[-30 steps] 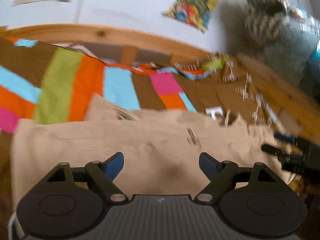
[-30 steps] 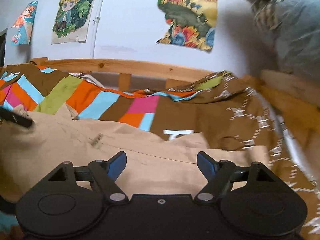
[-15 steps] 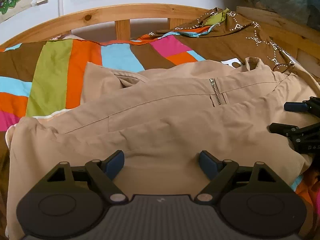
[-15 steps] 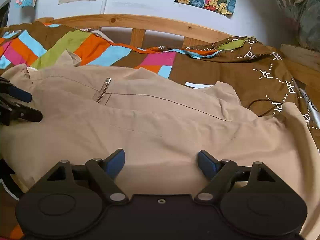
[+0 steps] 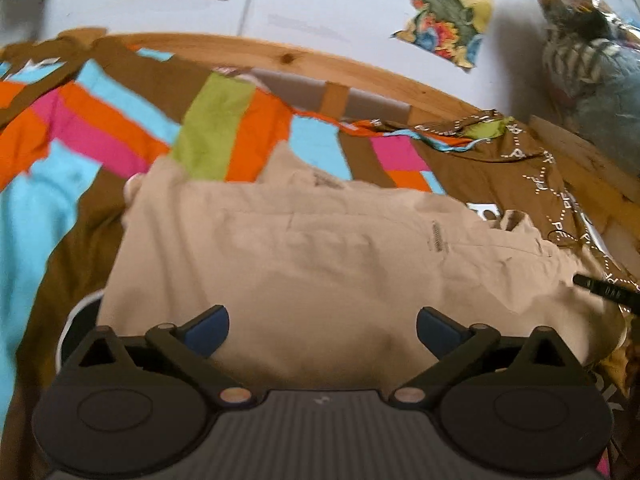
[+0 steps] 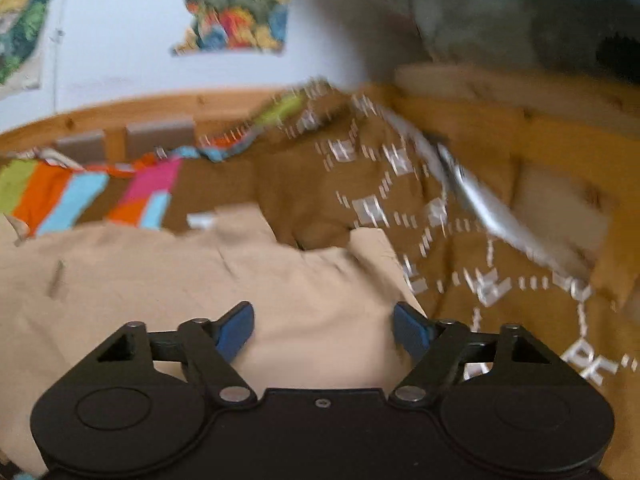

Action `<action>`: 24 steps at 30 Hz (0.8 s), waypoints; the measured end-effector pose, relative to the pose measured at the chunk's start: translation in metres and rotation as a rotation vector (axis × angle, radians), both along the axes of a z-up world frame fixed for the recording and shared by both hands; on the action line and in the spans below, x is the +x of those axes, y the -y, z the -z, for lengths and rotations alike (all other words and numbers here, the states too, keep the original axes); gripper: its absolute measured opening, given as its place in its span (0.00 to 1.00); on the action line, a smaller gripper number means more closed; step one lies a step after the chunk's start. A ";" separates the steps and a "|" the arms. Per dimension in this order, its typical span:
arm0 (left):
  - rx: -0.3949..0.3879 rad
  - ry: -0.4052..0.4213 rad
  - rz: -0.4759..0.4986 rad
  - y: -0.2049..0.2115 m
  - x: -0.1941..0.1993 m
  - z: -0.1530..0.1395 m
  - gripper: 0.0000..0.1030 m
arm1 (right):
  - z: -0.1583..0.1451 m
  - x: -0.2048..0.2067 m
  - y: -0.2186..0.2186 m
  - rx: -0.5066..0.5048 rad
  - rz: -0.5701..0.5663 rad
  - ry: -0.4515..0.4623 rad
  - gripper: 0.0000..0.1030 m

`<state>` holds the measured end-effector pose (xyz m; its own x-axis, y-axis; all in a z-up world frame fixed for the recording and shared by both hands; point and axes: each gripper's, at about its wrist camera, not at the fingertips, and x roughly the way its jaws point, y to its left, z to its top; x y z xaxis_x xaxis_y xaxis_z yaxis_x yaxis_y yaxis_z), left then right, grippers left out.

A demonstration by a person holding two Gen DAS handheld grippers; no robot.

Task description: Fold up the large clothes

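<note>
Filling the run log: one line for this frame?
left gripper: open, empty | right gripper: open, empty | beige garment: spread on patchwork blanket | views blurred

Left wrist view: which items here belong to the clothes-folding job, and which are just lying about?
Part of the job:
- beige garment, spread on the bed
- left gripper, open
- right gripper, open

Lying about:
- patchwork bedcover
- brown lettered fabric
- wooden bed frame
- wall posters
</note>
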<state>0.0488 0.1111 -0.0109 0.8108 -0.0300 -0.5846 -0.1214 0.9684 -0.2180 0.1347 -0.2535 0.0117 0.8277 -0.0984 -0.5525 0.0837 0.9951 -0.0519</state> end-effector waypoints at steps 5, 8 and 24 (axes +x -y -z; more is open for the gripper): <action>-0.030 -0.069 -0.057 -0.008 -0.004 0.006 0.99 | 0.025 -0.001 -0.008 -0.103 -0.041 -0.005 0.78; -0.079 -0.090 -0.102 -0.012 -0.010 0.006 0.99 | 0.025 -0.003 -0.005 -0.093 -0.047 0.002 0.79; -0.155 -0.174 -0.218 -0.015 -0.030 -0.003 0.99 | 0.004 -0.020 -0.026 -0.076 -0.080 0.071 0.90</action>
